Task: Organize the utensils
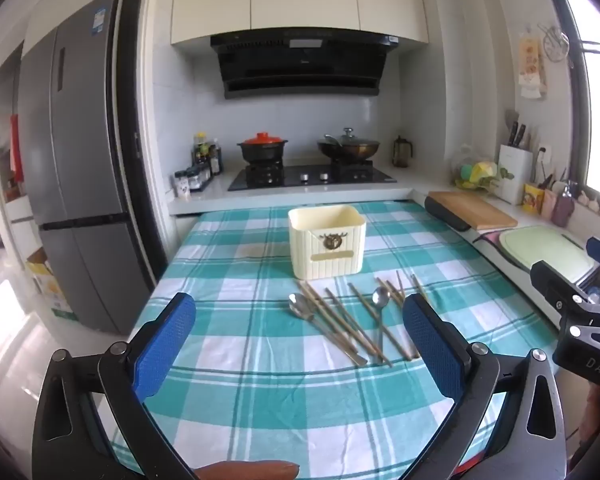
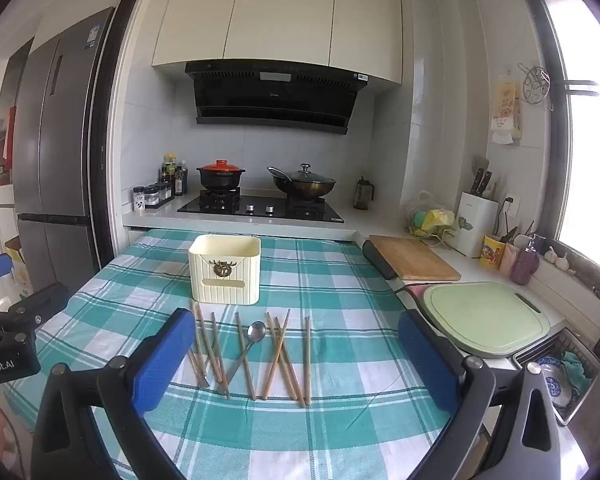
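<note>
Nothing sorted yet: chopsticks [image 2: 276, 354] and spoons [image 1: 300, 307] lie loose mid-table before the holder [image 1: 326, 242]. My left gripper [image 1: 300, 344] and right gripper [image 2: 296, 356] both hover wide apart, empty. Next I judge one must descend and pinch a single utensil.

Chopsticks [image 2: 278, 354] and spoons [image 2: 256, 332] lie before the holder [image 2: 225, 276] on the tablecloth [image 2: 340, 320]

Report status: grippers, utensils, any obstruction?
Left gripper and right gripper open, empty. Chopsticks and spoons loose on the checked cloth; cream holder upright behind them. Nothing in the way.

"DAS" on right gripper [image 1: 598, 276], "nRobot.AI" on left gripper [image 2: 4, 280]
</note>
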A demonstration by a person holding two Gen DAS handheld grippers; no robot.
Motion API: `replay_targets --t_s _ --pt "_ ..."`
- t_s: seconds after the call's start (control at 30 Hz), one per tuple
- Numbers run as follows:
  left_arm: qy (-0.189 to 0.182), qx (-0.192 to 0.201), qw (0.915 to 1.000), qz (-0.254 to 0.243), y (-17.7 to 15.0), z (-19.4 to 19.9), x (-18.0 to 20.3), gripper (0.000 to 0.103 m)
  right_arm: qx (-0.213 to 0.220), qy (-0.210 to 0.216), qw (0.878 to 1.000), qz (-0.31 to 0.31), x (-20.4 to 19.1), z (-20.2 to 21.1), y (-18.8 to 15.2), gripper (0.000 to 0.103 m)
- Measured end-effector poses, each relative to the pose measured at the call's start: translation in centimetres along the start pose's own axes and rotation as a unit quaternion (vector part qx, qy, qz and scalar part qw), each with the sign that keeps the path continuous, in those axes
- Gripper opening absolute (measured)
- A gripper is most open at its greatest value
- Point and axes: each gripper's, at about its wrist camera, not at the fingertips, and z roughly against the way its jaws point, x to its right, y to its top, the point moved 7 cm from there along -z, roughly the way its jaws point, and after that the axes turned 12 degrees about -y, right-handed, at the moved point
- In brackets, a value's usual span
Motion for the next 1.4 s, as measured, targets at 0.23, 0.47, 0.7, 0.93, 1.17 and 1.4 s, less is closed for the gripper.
replay_targets --t_s 0.23,0.47,0.7,0.93,1.17,1.4 --pt "0.002 -0.002 1.0000 -0.002 -0.3 0.4 0.3 0.103 0.000 0.003 1.000 -0.003 -0.1 0.0 0.0 0.103" --pt "0.000 -0.008 1.0000 -0.003 -0.3 0.1 0.1 0.103 0.001 0.003 1.000 -0.003 0.1 0.2 0.3 0.103" --pt "-0.002 -0.012 0.9999 0.005 -0.6 -0.6 -0.3 0.103 0.002 0.003 1.000 -0.001 0.2 0.2 0.4 0.103" --pt "-0.002 -0.013 0.9999 0.006 -0.7 -0.7 -0.3 0.103 0.003 0.003 1.000 -0.001 0.3 0.3 0.4 0.103" --pt "-0.003 -0.014 0.9999 0.006 -0.6 -0.7 -0.4 0.103 0.004 -0.001 1.000 0.001 0.6 0.0 0.9 0.103" --pt "-0.004 -0.011 0.9999 0.007 -0.6 -0.8 -0.4 0.103 0.004 -0.001 1.000 0.002 0.6 0.0 0.8 0.103"
